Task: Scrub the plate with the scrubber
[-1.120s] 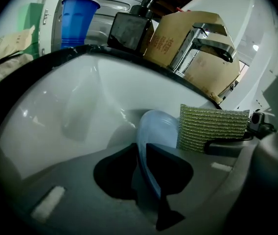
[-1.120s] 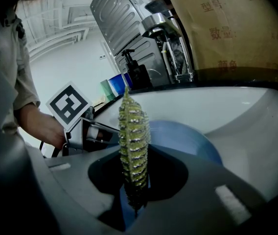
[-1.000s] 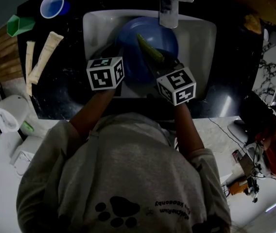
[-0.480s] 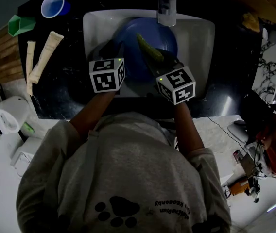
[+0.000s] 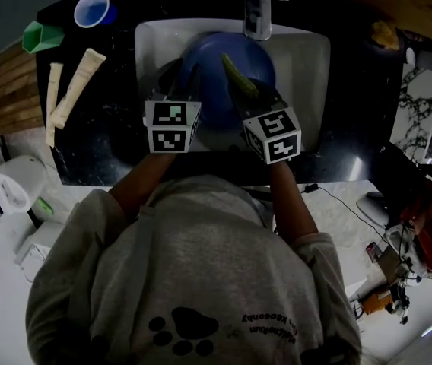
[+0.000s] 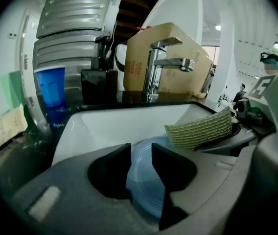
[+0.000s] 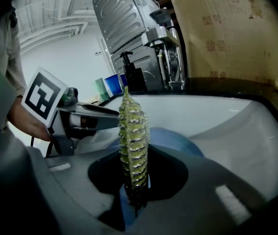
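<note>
The plate point(image 5: 212, 90) is blue. The scrubber point(image 5: 239, 76) is yellow-green with shiny stripes across it. The sink point(image 5: 307, 59) is white and the table point(image 5: 102, 135) is black. At the far left are a blue cup point(image 5: 93, 10) and a green cup point(image 5: 42, 36). The person's shirt point(image 5: 201, 280) is grey with a black paw print.

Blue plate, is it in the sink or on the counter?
In: the round blue plate sits inside the white sink, below the metal tap.
</note>
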The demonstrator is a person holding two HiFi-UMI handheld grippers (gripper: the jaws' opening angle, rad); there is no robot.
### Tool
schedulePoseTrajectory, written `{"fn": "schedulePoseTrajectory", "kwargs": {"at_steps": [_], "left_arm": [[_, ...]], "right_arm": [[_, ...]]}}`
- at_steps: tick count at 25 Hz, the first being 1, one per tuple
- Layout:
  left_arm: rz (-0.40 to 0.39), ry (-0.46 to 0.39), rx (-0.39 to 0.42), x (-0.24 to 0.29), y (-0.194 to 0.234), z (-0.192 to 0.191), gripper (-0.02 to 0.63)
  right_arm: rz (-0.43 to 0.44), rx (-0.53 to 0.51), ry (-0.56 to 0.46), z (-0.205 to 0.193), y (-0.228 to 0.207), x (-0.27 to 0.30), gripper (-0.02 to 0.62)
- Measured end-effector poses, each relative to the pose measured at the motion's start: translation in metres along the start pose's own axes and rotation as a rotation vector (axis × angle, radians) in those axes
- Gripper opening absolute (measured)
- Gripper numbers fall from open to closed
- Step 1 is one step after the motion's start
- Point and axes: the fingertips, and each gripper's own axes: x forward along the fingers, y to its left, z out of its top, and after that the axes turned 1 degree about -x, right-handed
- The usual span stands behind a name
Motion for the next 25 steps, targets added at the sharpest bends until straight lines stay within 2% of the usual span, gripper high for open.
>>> {"fn": "schedulePoseTrajectory", "kwargs": {"at_steps": [3,4,13,25], "left_arm": [[-0.013,-0.088,0.064,-0.013,-0.010,0.020,0.015],[-0.026,-0.113,0.077,-0.018,-0.014,0.026,0.003],[-0.107,-0.303,0.156,-0.082,-0.055,0.068,0.000],[-0.120,-0.594,0.181,-0.173,-0.090,0.130,0.000]], "right_arm": [[-0.044,-0.017,-0.033,0.005,-0.002,-0.010,0.071],[-0.061,-0.025,-0.049,0.008,-0.003,-0.013,0.071],[-0.210,-0.039,-0.238,0.046,0.007,-0.065,0.071],[-0.383,-0.150,-0.601,0.118,0.048,-0.171,0.069]]}}
